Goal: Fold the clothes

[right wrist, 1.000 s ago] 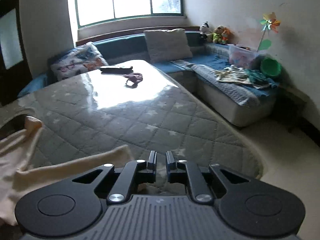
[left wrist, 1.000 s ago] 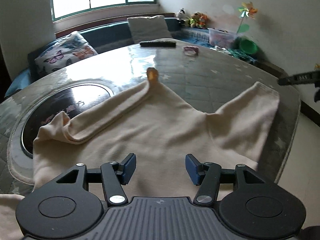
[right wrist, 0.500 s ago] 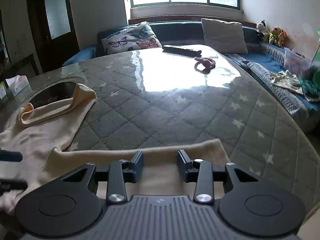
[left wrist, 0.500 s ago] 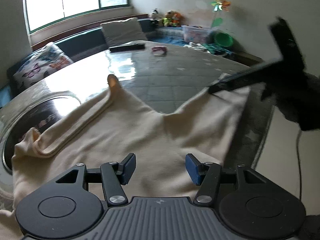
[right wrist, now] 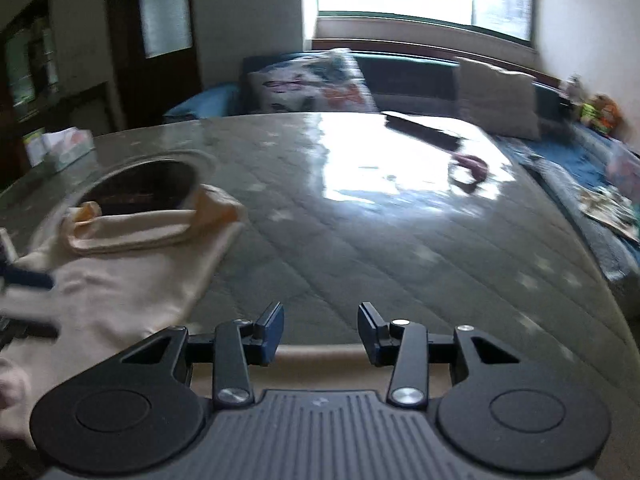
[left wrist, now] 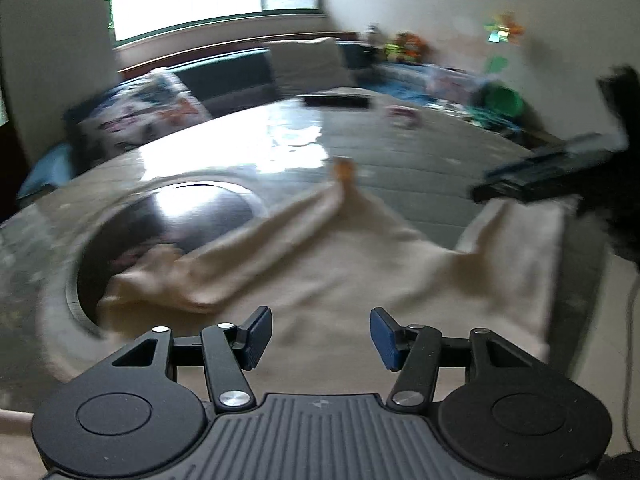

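Both views motion-blurred. Cream shirt lies spread on the quilted table, near edge, partly over a dark round inset on the left side. One sleeve is folded back across the body, ending in an orange-tinted cuff; the other sleeve lies toward the table's right edge.

Left gripper — jaws spread wide, nothing between the blue pads, hovering above the shirt's lower part. No contact visible.

Right gripper — jaws also spread, empty, above the table with a strip of shirt fabric just under the pads. In the left view it shows as a dark blurred shape over the sleeve end; touching or not, cannot tell.

In the right view the shirt sits left of the gripper, folded sleeve at the inset's rim. Far side of table: a dark remote, a small pink item, a tissue box at left. Sofa with cushions behind, under a bright window.
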The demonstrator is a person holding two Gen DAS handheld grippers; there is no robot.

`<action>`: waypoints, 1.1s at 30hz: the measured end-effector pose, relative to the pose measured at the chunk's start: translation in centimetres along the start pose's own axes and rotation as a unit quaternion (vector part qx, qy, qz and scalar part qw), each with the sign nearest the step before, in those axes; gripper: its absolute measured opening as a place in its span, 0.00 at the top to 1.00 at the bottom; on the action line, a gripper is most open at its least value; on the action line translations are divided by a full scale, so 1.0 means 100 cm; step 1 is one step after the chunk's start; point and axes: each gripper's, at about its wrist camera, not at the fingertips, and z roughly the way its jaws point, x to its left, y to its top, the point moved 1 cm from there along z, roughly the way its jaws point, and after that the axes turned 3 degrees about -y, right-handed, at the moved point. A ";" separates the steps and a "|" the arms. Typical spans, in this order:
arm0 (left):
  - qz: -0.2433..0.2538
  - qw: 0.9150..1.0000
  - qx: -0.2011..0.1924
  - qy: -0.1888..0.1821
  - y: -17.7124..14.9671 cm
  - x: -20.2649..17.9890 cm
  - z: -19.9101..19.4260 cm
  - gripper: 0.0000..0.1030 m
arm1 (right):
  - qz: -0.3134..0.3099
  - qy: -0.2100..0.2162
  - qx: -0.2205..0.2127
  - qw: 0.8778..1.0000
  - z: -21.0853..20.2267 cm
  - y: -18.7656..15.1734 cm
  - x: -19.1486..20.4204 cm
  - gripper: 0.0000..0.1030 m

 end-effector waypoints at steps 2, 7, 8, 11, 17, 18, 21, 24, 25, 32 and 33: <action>-0.017 1.000 -0.002 0.018 0.004 0.024 -0.003 0.45 | -0.015 0.021 0.003 1.000 0.008 0.010 0.011 0.60; -0.016 0.997 -0.005 0.076 0.016 0.073 0.000 0.50 | -0.043 0.052 0.015 0.998 0.028 0.028 0.031 0.60; -0.011 0.996 0.000 0.090 0.017 0.083 0.003 0.55 | -0.049 0.055 0.020 0.997 0.034 0.031 0.034 0.60; -0.001 0.995 0.016 0.098 0.022 0.106 0.013 0.58 | -0.066 0.062 0.030 0.995 0.046 0.039 0.043 0.60; 0.031 0.998 0.029 0.055 0.028 0.126 0.038 0.56 | -0.088 0.078 0.049 0.992 0.067 0.048 0.051 0.60; 0.035 0.998 0.030 0.043 0.029 0.127 0.042 0.53 | -0.088 0.080 0.051 0.992 0.069 0.049 0.051 0.60; 0.058 0.998 0.035 0.010 0.029 0.125 0.053 0.52 | -0.091 0.084 0.058 0.991 0.077 0.052 0.053 0.60; 0.076 0.997 0.032 -0.014 0.028 0.123 0.059 0.57 | -0.095 0.087 0.062 0.990 0.084 0.057 0.054 0.60; 0.077 0.996 0.030 -0.024 0.029 0.124 0.060 0.62 | -0.097 0.088 0.063 0.989 0.085 0.058 0.054 0.60; 0.055 0.998 0.013 -0.035 0.025 0.126 0.055 0.91 | -0.096 0.086 0.060 0.990 0.094 0.069 0.051 0.60; 0.043 0.999 0.004 -0.020 0.025 0.129 0.054 0.92 | -0.095 0.084 0.059 0.990 0.095 0.070 0.051 0.60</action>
